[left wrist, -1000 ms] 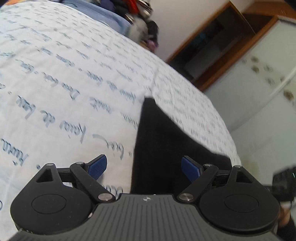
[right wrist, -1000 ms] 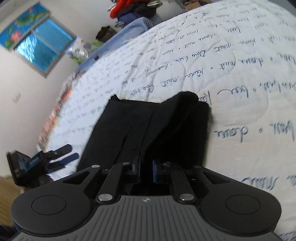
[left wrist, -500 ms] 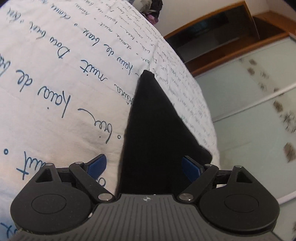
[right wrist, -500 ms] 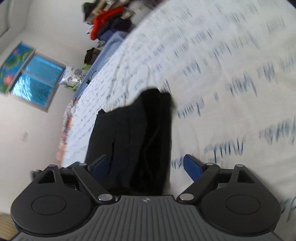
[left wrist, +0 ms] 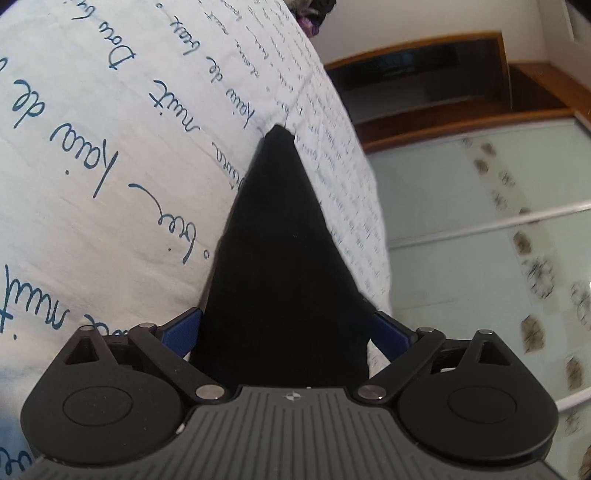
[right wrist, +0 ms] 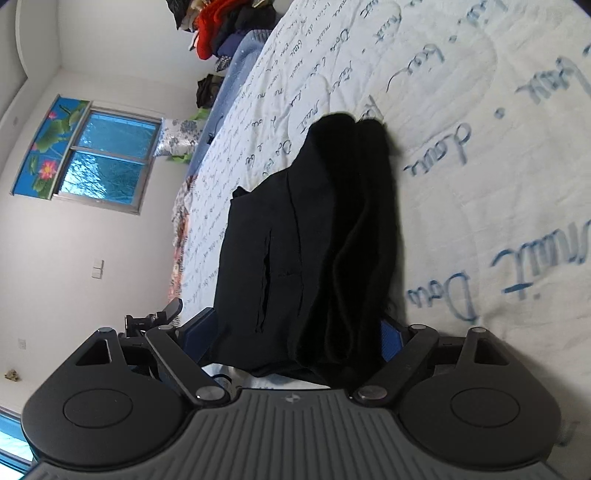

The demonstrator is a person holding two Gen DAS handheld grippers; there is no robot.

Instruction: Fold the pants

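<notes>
A white bed cover with blue writing [right wrist: 480, 155] lies ahead of the jaws. Far ahead sits a pile of red and dark clothes [right wrist: 221, 33]. A blue window [right wrist: 103, 158] is off to their left.

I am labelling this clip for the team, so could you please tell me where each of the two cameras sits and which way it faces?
Left wrist: mounted on the left gripper, looking forward along its open fingers over the black pants on the white bedspread, toward a glass-panelled wardrobe; only the gripper shows.
Right wrist: mounted on the right gripper, looking along its open fingers over the pants toward a window and a clothes pile; only the gripper shows.
Shared: the same pants and script-printed bedspread.
</notes>
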